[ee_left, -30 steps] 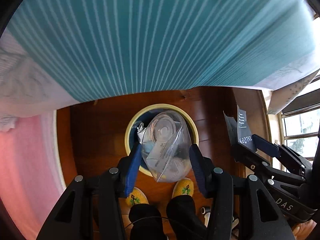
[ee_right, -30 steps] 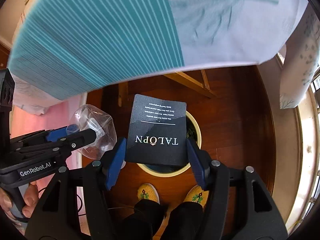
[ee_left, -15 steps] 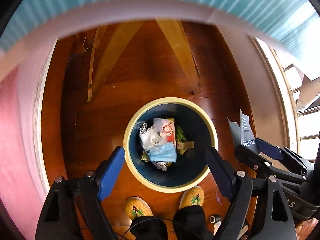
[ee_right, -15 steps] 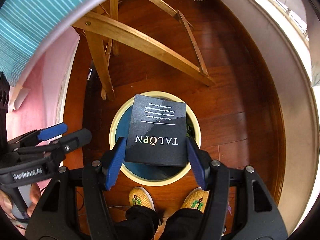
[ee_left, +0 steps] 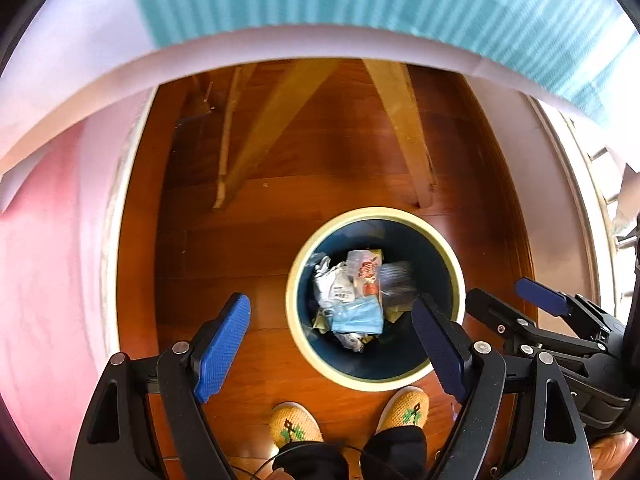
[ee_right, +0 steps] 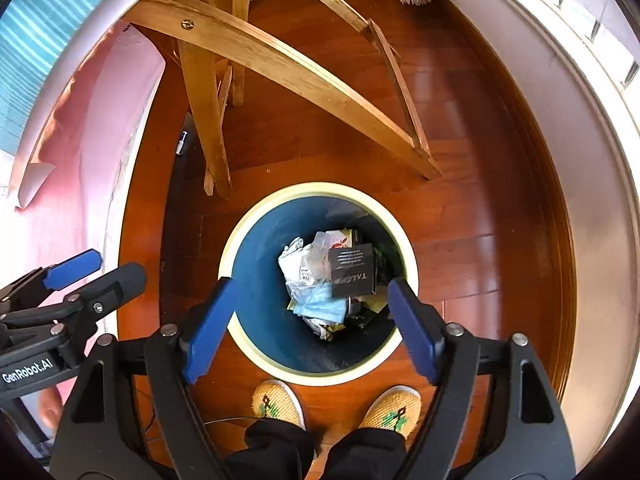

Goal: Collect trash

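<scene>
The black card (ee_right: 352, 271) in the bin (ee_right: 240, 240) looks light, thin and stiff, best pinched by its edges, while the right gripper (ee_right: 310, 322) is opening its fingers with nothing between them and the left gripper (ee_left: 332, 344) has its fingers wide apart and empty.

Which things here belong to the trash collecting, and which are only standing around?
Belong to the job:
- trash bin
- black card, lying in the bin
- blue mask and wrappers in the bin
- right tool, opening, nothing between its pads

Only around:
- wooden chair legs
- yellow slippers
</scene>
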`<state>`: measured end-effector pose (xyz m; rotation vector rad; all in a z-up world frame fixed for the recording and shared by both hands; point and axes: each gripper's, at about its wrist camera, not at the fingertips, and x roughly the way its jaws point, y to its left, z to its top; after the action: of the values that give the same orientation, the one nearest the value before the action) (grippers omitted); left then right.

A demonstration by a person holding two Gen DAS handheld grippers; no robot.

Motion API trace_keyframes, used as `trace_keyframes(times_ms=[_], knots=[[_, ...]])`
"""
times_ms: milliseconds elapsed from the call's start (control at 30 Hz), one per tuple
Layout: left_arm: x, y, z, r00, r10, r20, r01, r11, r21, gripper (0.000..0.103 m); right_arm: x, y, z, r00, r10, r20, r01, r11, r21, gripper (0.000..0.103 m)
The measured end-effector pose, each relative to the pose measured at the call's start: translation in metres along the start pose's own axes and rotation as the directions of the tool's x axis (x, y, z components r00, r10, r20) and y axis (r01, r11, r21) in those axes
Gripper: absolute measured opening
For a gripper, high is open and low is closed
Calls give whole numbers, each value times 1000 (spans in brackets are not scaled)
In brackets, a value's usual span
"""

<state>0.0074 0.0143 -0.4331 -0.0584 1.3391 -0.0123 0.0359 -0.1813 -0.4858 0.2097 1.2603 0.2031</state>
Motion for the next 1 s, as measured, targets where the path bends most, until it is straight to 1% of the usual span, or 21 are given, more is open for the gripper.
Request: trace_keyframes(times_ms=[233, 367, 467, 633, 800, 1000], knots=[[-30, 5, 2, 999, 14, 40, -13, 1000, -22, 84, -18, 11, 2, 999, 0, 47, 2, 999, -38, 76], [-45, 5, 3, 999, 19, 44, -18, 999, -28, 84, -32, 15, 5, 998, 4, 63, -1, 999, -47, 76], [-62, 3, 6, 999, 23, 48, -21, 999, -33, 84, -50, 18, 9, 997, 10, 75, -7, 999, -45, 76], [-107, -5, 14, 997, 20, 76, -17, 999, -40, 84, -95, 22, 20, 996, 26, 88, -23, 999, -36, 76], [-162, -15, 26, 994, 22, 111, -18, 999, -34, 84, -153, 28, 34, 993, 54, 107, -52, 998, -20, 76], [-233, -24, 45, 986, 17, 167, -10, 999, -46, 84, -230, 44, 54, 986, 38, 164, -34, 999, -25, 76]])
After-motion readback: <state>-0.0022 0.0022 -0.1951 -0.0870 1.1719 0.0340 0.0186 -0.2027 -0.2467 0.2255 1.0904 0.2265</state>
